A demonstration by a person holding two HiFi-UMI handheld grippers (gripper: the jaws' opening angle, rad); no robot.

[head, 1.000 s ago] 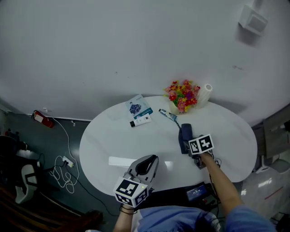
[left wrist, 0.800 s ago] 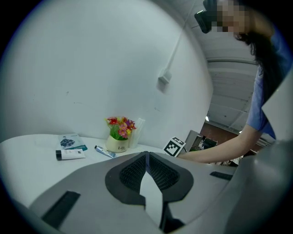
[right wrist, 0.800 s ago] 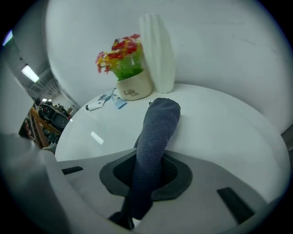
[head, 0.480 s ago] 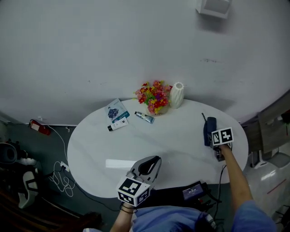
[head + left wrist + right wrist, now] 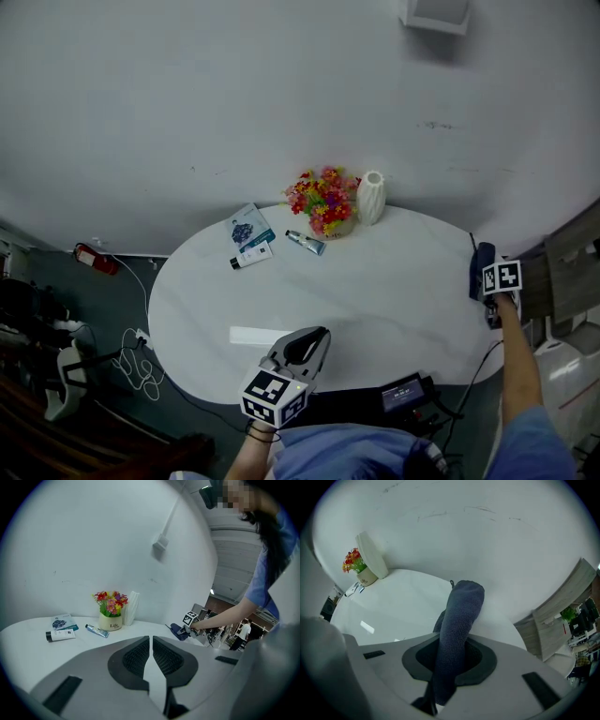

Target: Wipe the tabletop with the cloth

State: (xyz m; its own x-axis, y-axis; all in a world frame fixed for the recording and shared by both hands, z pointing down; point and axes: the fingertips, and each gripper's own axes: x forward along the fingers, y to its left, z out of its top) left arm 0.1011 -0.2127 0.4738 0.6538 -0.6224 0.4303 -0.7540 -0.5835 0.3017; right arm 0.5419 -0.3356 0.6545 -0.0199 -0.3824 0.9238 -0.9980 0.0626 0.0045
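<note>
Right tool [image 5: 489, 277] [image 5: 450, 654]: jaws are clamped on the dark blue cloth [image 5: 482, 262] [image 5: 458, 616], which runs out forward between the pads. One second ago this tool and cloth were recorded near the middle of the table [image 5: 375, 295]; half a second ago they were on its right part. They are now found at the far right rim, with the arm stretched out to the side.

Left tool [image 5: 300, 345] [image 5: 151, 652]: its position above the near edge is unchanged. The jaws are all but together, and nothing is held between them.

The flower pot [image 5: 322, 201], white vase [image 5: 371, 196], small tube [image 5: 306, 243] and booklet [image 5: 249, 231] are noted at the far side of the table, in the same arrangement as before.
</note>
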